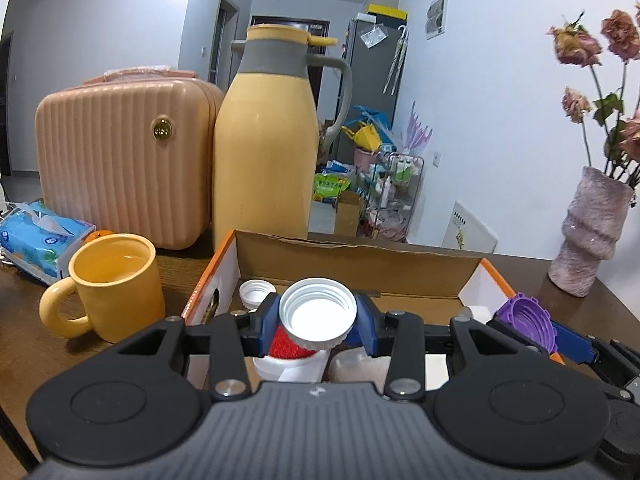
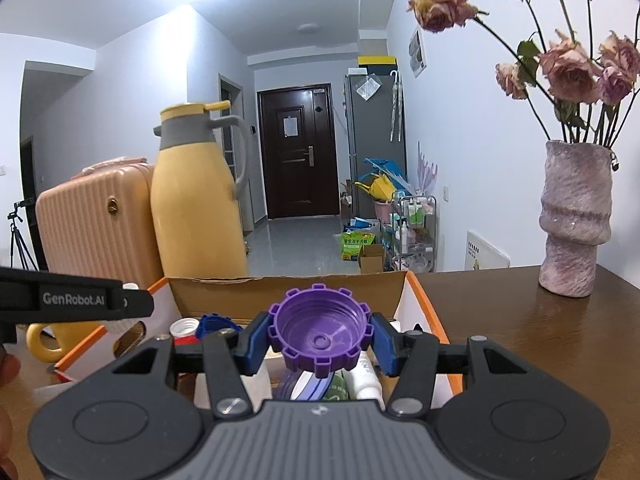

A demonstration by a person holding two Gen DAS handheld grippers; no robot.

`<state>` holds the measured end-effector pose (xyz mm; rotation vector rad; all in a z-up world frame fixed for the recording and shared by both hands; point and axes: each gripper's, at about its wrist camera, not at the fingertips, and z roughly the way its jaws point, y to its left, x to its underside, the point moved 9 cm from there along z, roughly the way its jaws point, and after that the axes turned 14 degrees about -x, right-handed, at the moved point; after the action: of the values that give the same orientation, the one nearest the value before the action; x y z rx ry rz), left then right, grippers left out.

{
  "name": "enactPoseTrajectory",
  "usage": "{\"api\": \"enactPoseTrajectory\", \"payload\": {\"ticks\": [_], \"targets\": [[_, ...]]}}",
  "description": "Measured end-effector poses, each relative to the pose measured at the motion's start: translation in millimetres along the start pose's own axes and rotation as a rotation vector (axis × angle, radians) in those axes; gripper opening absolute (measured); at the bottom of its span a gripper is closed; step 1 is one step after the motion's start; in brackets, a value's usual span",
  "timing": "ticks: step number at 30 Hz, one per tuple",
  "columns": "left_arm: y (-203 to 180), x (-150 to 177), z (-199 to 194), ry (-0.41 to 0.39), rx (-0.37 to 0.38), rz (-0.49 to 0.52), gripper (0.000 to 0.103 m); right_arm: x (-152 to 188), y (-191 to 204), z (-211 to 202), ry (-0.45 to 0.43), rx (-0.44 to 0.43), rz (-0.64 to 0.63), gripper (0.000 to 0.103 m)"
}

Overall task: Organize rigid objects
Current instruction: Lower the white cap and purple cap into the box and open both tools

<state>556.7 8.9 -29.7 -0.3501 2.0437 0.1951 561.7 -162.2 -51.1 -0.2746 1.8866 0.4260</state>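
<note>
My left gripper (image 1: 318, 322) is shut on a white screw cap (image 1: 318, 312), its hollow side facing the camera, held over the open cardboard box (image 1: 360, 256). My right gripper (image 2: 320, 334) is shut on a purple notched cap (image 2: 320, 330), also above the box (image 2: 288, 290); that purple cap (image 1: 526, 322) shows at the right in the left wrist view. Inside the box lie a small white cap (image 1: 256, 293), a red-topped white container (image 1: 292, 354), a blue cap (image 2: 214, 323) and white bottles (image 2: 366, 378).
A yellow mug (image 1: 112, 284) stands left of the box, with a tissue pack (image 1: 38, 238) beyond it. A yellow thermos jug (image 1: 266, 140) and a pink ribbed case (image 1: 120, 152) stand behind. A pink vase (image 2: 574, 216) with dried roses sits on the brown table (image 2: 540, 340) at right.
</note>
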Motion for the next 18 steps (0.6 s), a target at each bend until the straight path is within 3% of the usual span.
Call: {"api": "enactPoseTrajectory", "payload": {"ticks": [9, 15, 18], "targets": [[-1, -3, 33, 0.046, -0.044, -0.004, 0.041, 1, -11, 30, 0.028, 0.015, -0.023, 0.052], [-3, -3, 42, 0.064, -0.035, 0.01, 0.041, 3, -14, 42, 0.055, 0.015, -0.022, 0.052], [-5, -2, 42, 0.068, -0.023, 0.01, 0.051, 4, -16, 45, 0.066, 0.012, -0.023, 0.053]]}}
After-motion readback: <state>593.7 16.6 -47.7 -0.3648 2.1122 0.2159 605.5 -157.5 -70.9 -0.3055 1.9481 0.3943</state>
